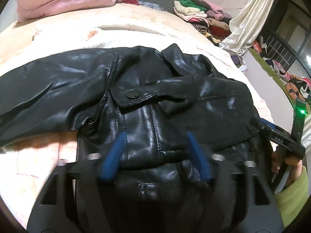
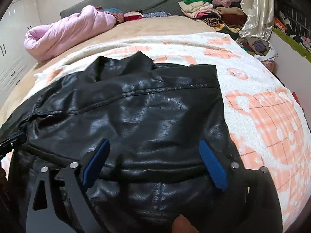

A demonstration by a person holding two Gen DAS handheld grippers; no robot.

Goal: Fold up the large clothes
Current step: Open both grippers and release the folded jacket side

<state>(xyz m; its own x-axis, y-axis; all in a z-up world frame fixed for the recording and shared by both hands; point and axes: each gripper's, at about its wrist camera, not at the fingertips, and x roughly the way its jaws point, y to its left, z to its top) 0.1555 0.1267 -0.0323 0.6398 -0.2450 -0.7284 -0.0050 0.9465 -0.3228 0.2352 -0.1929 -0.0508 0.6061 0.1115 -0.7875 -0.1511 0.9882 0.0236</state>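
The glossy black faux-leather jacket (image 1: 147, 104) lies spread on the white fleece blanket with peach check pattern (image 2: 268, 116), which covers the bed; its collar points toward the far side of the bed and one sleeve runs out to the left in the left wrist view. From its sheen and thick stitched seams, the jacket looks fairly heavy, smooth and rather slippery, and stiff enough to hold broad creases rather than drape softly. The left gripper (image 1: 155, 153) hangs just over the jacket's front panel below the snap-button pocket flap (image 1: 134, 97), its blue pads spread wide with nothing pinched between them. The right gripper (image 2: 155, 163) is over the folded-over panel on the jacket's right side, jaws likewise spread, not gripping. Good holds would probably be the doubled hems, the seam ridges or the sleeve cuff, where a thick edge gives the pads purchase; a pinch on flat slick hide may slide off.
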